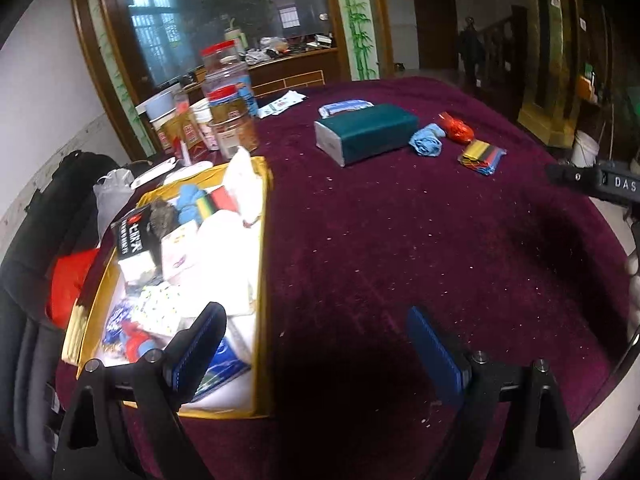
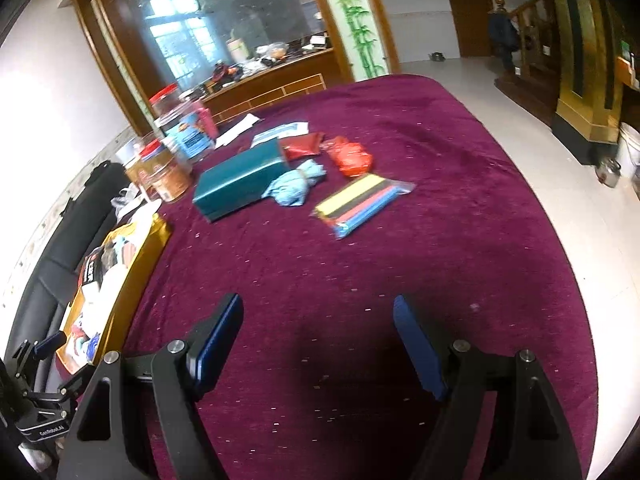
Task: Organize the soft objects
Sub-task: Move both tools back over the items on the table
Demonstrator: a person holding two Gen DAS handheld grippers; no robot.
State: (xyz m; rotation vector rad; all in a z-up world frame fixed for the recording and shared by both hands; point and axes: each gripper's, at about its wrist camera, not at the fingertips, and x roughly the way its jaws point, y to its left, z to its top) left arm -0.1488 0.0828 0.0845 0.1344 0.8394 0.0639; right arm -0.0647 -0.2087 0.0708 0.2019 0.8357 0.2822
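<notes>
- Left gripper (image 1: 316,328): jaws spread wide, nothing between the blue pads, hanging over the near part of the maroon tablecloth (image 1: 440,240), its left finger in front of the near right corner of the yellow box (image 1: 262,264).
- Right gripper (image 2: 318,316): jaws also apart and empty, above bare cloth, well short of the loose items.
- Yellow box at the near left of the table, open-topped, crowded with soft goods: white tissue packs, a black packet with white lettering, a blue cloth, patterned pouches; exact contents partly blurred.
- Teal tissue pack (image 2: 240,182) lying flat past mid-table, far from both tools.
- Light-blue bundled cloth (image 2: 296,186) touching the right end of the teal pack.
- Orange-red crinkled bag (image 2: 350,158) just beyond and right of the blue cloth.
- Clear bag of coloured strips (image 2: 360,204) (yellow, black, red, blue) right of and nearer than the blue cloth, apart from it.
- Dark red pouch (image 2: 300,146) beyond the teal pack, beside a blue-and-white flat packet (image 2: 280,132).
- Clear jars with red lids (image 1: 232,120) clustered at the far left edge, beyond the box.
- Black sofa (image 2: 60,264) left of the table.
- Person (image 2: 502,32) standing at a wooden staircase, far right.
</notes>
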